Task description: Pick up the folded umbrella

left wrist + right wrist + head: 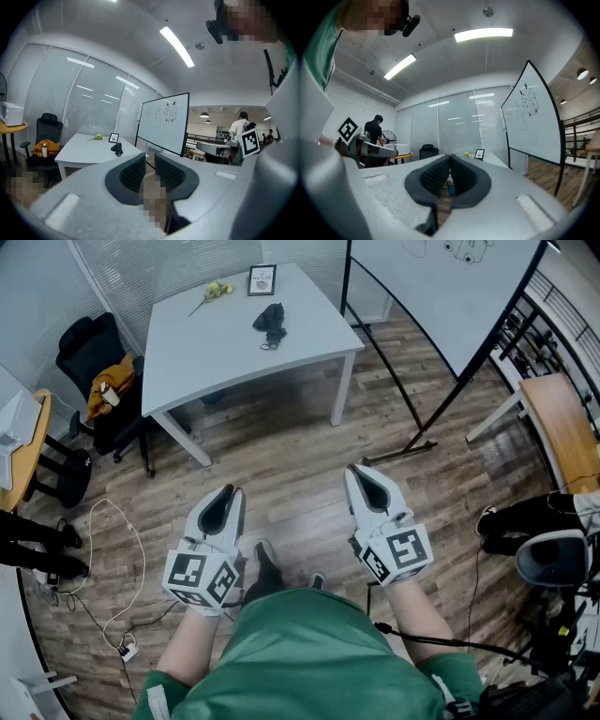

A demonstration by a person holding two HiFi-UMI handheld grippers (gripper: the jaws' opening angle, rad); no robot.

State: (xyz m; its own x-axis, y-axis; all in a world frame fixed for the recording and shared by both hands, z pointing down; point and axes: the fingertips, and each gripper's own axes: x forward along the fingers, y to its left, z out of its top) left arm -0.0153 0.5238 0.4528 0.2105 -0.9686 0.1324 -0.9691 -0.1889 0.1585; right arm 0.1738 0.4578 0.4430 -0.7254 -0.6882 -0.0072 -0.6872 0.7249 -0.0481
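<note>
The folded umbrella (270, 320) is a small black bundle, collapsed short, with a strap or cord trailing loose at its near end. It lies on the pale grey table (206, 343), towards the right half of the top. To its left on the table is a sprig of yellow flowers (217, 290), and between the two, nearer the far edge, stands a small picture frame (262, 279). Nothing is touching the umbrella.

The person stands well back from the table on the wooden floor, with both grippers held out in front at about waist height. The left gripper (228, 491) has its jaws drawn together with only a slit between the ribbed pads, and nothing in them. The right gripper (354, 470) is likewise closed, tips meeting, and empty. Both point towards the table, well apart from the umbrella.
</note>
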